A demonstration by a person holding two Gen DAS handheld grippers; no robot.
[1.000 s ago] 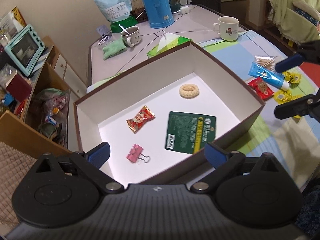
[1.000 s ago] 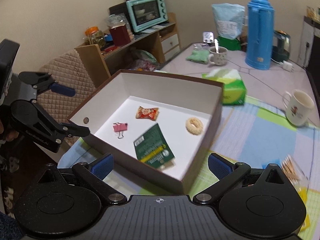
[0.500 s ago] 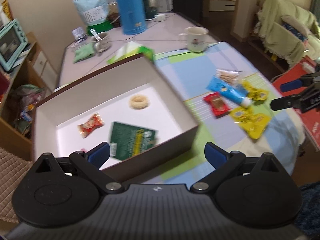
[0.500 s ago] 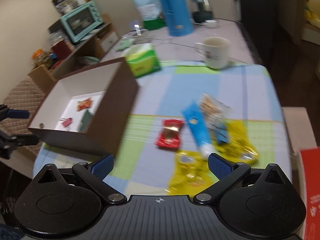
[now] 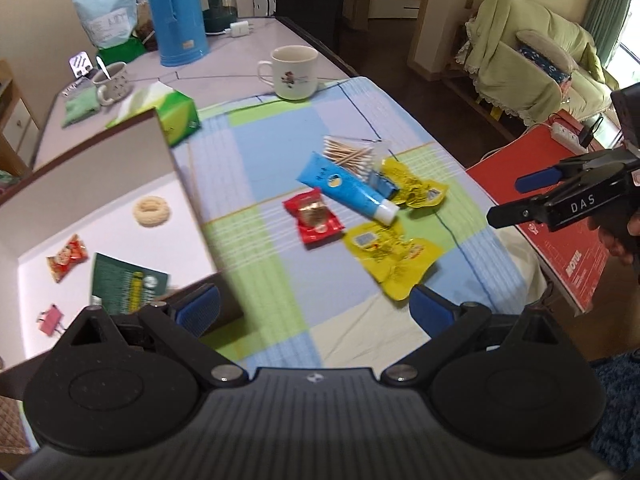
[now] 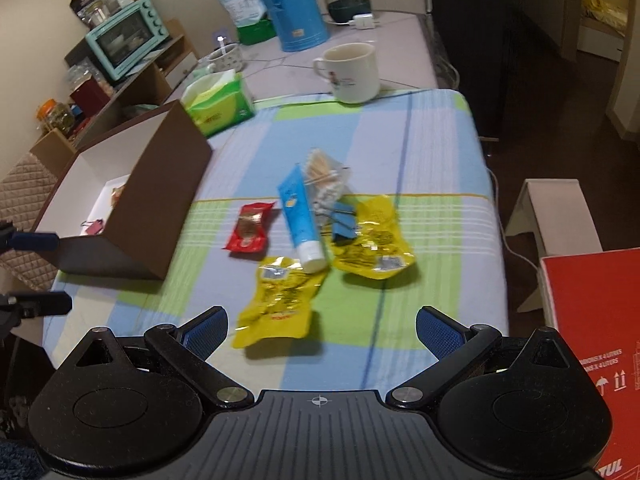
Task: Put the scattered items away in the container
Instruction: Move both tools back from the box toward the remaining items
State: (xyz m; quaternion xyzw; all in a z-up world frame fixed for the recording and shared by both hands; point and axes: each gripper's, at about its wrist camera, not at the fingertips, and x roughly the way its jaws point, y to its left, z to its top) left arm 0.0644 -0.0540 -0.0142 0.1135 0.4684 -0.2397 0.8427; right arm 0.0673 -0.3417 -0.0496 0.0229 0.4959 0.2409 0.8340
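Observation:
The brown box [image 5: 100,168] with a white floor stands at the left and holds a ring biscuit [image 5: 150,210], a red candy [image 5: 66,256], a green packet [image 5: 126,284] and a pink binder clip [image 5: 50,318]. Scattered on the checked cloth are a red packet [image 6: 250,228], a blue tube [image 6: 298,212], a bag of cotton swabs [image 6: 324,176], a blue binder clip [image 6: 342,220] and two yellow packets [image 6: 370,240] [image 6: 278,300]. My left gripper [image 5: 316,310] hangs open by the box's near corner. My right gripper [image 6: 322,328] is open and empty above the nearer yellow packet.
A white mug [image 5: 294,68], a green tissue box [image 5: 176,114] and a blue thermos [image 5: 176,12] stand at the back of the table. A red carton [image 6: 592,320] sits off the table's right edge. A mint toaster oven [image 6: 126,42] is on the shelf behind the box.
Both grippers have swung right, away from over the box toward the scattered items on the cloth. Both stay open and empty.

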